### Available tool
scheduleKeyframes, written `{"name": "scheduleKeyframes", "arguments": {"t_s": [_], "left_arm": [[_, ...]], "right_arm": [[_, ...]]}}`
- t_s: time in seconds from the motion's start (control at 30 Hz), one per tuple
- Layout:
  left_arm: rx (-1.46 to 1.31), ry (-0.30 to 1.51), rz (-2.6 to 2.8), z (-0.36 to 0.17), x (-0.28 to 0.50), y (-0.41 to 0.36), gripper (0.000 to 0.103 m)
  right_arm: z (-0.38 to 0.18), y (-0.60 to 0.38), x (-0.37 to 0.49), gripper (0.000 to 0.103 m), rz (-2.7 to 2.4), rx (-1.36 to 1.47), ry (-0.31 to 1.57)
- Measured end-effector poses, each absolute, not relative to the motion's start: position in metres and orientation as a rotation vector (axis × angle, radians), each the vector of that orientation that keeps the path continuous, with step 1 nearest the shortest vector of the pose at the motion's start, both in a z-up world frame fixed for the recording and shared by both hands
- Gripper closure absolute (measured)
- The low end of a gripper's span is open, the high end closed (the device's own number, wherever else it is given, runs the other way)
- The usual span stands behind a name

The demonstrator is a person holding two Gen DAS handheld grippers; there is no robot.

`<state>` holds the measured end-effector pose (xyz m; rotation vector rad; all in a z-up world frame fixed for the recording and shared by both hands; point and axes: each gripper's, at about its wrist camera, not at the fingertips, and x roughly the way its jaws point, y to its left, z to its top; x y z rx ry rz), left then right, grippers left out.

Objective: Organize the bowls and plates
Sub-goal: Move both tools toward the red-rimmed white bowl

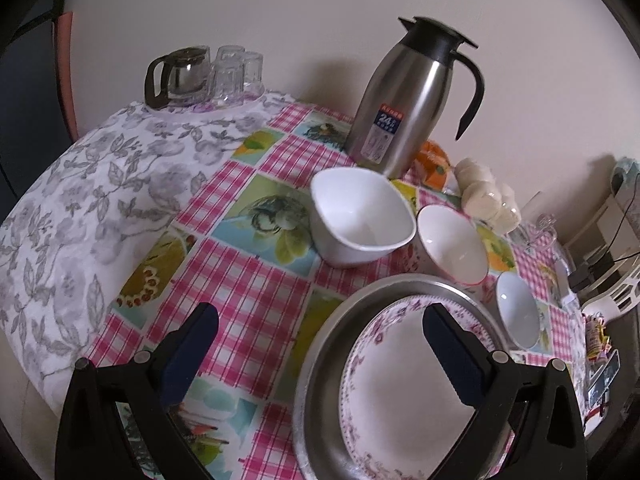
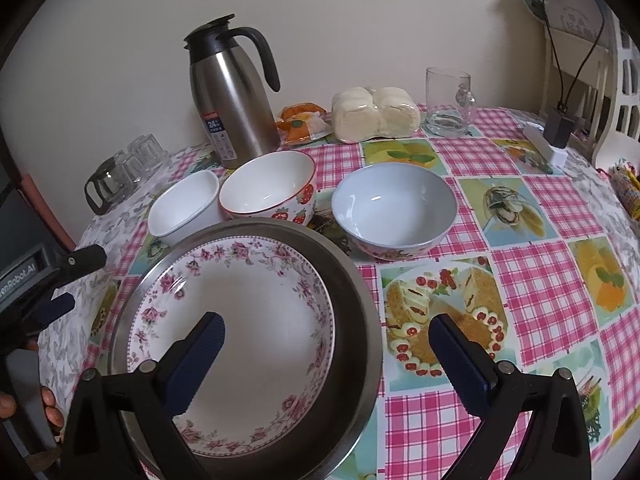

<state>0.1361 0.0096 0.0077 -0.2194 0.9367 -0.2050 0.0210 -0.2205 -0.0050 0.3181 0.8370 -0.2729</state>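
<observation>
A floral-rimmed white plate (image 2: 248, 320) lies inside a round metal tray (image 2: 352, 320) at the table's front; both also show in the left wrist view, plate (image 1: 400, 392), tray (image 1: 320, 380). Behind stand a square white bowl (image 2: 184, 212) (image 1: 360, 216), a strawberry-patterned bowl (image 2: 272, 188) (image 1: 450, 244) and a pale blue bowl (image 2: 394, 208) (image 1: 518, 310). My right gripper (image 2: 326, 332) is open and empty above the tray's right rim. My left gripper (image 1: 320, 324) is open and empty above the tray's left rim; it shows at the left edge of the right wrist view (image 2: 60, 280).
A steel thermos jug (image 2: 232, 96) stands at the back by the wall, with wrapped buns (image 2: 376, 114), an orange packet (image 2: 300, 122) and a glass mug (image 2: 448, 100). A glass coffee pot (image 1: 178, 76) and upturned glasses (image 1: 236, 74) sit at the far left. A chair (image 2: 580, 72) stands at right.
</observation>
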Motion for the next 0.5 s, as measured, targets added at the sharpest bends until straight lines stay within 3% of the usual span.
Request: {"name": "scheduleKeyframes", "arguments": {"t_s": [0.5], "left_arm": [[-0.318,1.010,-0.375,0.009,0.153,-0.002,0.001]], "right_arm": [[0.023,-0.236,0.029,0.000,-0.294,0.325,0.792]]}}
